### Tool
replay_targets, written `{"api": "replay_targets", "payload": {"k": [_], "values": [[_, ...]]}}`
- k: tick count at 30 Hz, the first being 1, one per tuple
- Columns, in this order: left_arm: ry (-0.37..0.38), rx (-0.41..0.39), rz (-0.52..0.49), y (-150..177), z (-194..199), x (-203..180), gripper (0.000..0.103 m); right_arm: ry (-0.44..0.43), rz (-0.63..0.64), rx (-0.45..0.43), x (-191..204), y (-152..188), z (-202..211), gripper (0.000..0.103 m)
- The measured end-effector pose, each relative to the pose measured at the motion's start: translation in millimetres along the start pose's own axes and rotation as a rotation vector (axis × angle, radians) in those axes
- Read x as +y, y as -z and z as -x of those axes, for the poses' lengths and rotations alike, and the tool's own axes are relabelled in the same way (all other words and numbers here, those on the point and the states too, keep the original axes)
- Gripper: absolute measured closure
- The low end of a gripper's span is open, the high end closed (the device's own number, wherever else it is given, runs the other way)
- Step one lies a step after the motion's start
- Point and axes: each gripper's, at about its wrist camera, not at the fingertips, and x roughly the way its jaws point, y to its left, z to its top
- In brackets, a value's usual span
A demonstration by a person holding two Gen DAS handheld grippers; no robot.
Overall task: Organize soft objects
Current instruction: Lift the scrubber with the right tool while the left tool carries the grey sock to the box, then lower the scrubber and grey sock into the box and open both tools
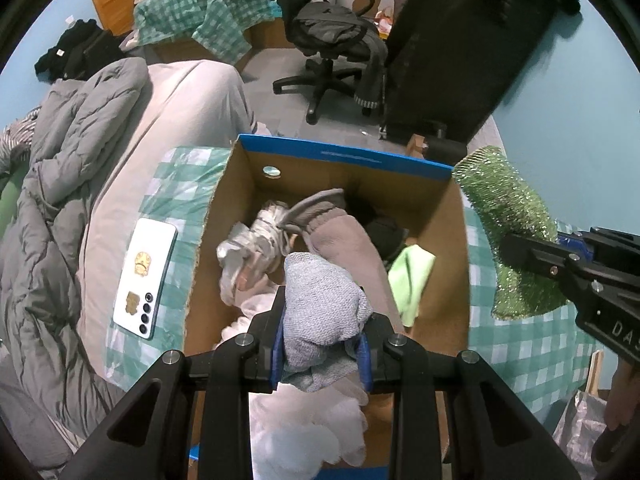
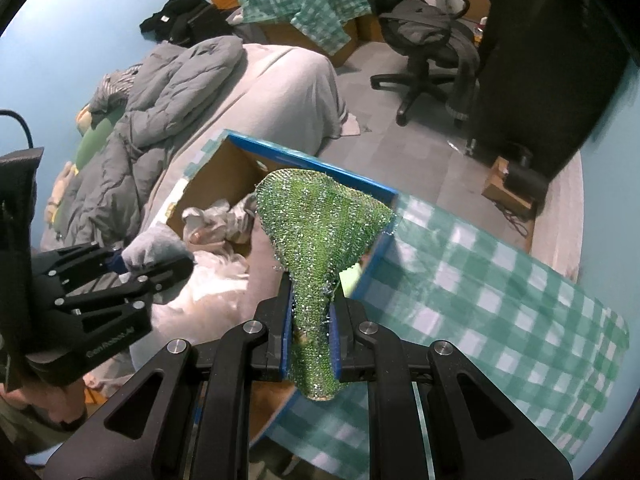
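Your left gripper (image 1: 322, 350) is clenched on a grey cloth (image 1: 320, 304), which bulges up between the blue pads, and it hangs over the open box (image 1: 344, 158). Your right gripper (image 2: 312, 334) grasps a sparkly green cloth (image 2: 320, 216) tightly at its narrow end; the wide end fans out above the box's blue rim. In the box lie other soft pieces, among them a lime cloth (image 1: 412, 276). A phone (image 1: 145, 276) lies beside the box on the checked sheet (image 1: 180, 184).
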Motion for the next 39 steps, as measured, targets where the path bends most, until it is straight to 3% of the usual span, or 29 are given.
{"api": "replay_targets", "payload": {"k": [13,17,19,23,26,28,39], "values": [[0.029,0.054,0.022,-10,-30,15,0.070,-0.030,0.012,0.054,22,-15,-39,0.089],[0.016,0.051,0.012,-12,-29,15,0.061,-0.044,-0.001,0.058,22,-18,-43,0.083],[0.003,0.048,0.006,-12,-28,15,0.050,-0.042,-0.003,0.057,22,-19,-43,0.074],[-0.003,0.029,0.008,-13,-21,18,0.044,-0.036,-0.017,0.042,23,-19,-39,0.064],[-0.011,0.013,0.013,-13,-15,20,0.034,-0.029,-0.020,0.030,23,-18,-36,0.055],[-0.015,0.004,0.016,-12,-11,21,0.032,-0.025,-0.024,0.025,22,-18,-33,0.050],[-0.023,-0.012,0.030,5,17,23,0.032,-0.022,-0.032,0.000,22,-12,-6,0.045]]}}
